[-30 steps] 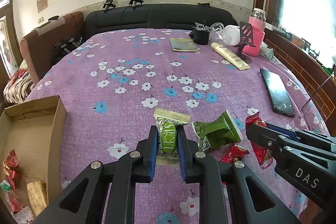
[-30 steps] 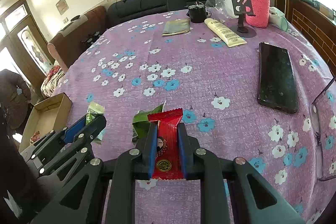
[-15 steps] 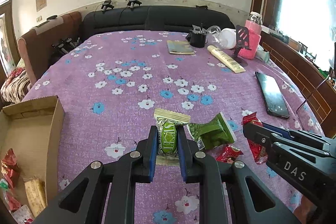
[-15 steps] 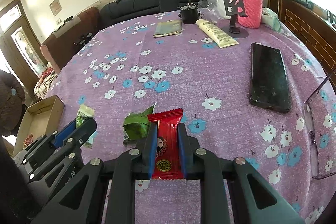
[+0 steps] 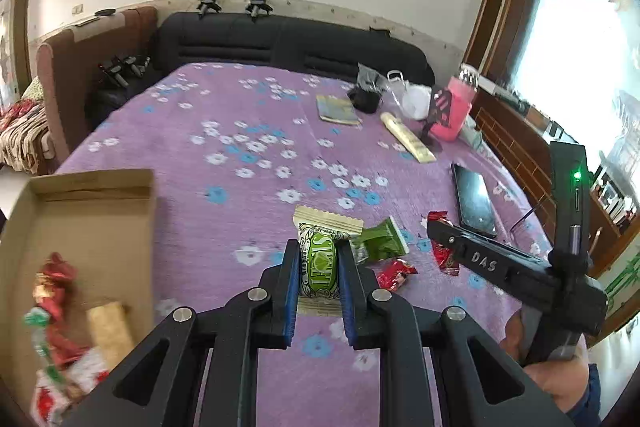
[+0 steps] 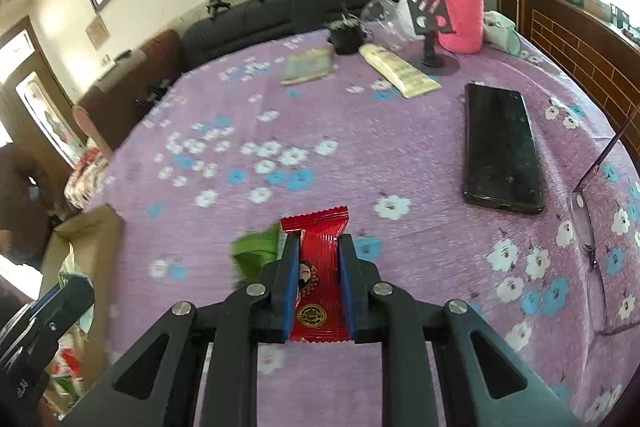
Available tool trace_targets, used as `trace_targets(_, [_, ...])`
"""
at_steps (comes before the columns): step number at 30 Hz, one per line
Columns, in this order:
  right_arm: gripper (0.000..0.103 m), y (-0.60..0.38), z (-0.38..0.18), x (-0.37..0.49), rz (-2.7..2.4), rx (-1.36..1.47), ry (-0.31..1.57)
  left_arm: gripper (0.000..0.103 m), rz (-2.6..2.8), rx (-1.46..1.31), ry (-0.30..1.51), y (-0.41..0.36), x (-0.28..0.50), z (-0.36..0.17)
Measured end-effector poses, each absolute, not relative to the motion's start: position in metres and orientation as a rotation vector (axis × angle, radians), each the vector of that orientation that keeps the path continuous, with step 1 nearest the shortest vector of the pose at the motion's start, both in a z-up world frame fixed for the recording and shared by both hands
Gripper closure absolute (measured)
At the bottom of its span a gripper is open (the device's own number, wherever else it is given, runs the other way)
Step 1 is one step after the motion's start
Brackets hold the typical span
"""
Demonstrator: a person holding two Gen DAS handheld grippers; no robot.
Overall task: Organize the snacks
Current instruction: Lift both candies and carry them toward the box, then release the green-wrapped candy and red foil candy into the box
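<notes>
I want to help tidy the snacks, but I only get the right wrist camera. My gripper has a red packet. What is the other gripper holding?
Observer: The left gripper is shut on a green-and-cream snack packet.
Operator: Are other snacks lying on the cloth that I can't see?
Observer: Yes, a small red wrapper lies beside the green packet.
Operator: The cardboard box looks blurry to me. What's inside?
Observer: It holds red-wrapped sweets and a tan bar.
</notes>
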State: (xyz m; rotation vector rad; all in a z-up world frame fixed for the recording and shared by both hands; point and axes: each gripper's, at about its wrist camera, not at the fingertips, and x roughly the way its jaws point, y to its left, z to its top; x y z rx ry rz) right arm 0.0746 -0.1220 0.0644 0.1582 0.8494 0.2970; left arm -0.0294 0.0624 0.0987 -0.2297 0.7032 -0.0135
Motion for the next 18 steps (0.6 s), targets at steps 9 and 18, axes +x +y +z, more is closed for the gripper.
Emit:
trace_targets(9, [0.085,-0.048,0.095,0.031,0.552,0.153,0.863,0.085,0.023,-0.359,0.661,0.155,-0.083,0.108])
trace_targets(18, [0.085,0.065,0.099,-0.021,0.798,-0.022,0.893,0.085,0.150,-0.340,0.672,0.222,-0.134,0.083])
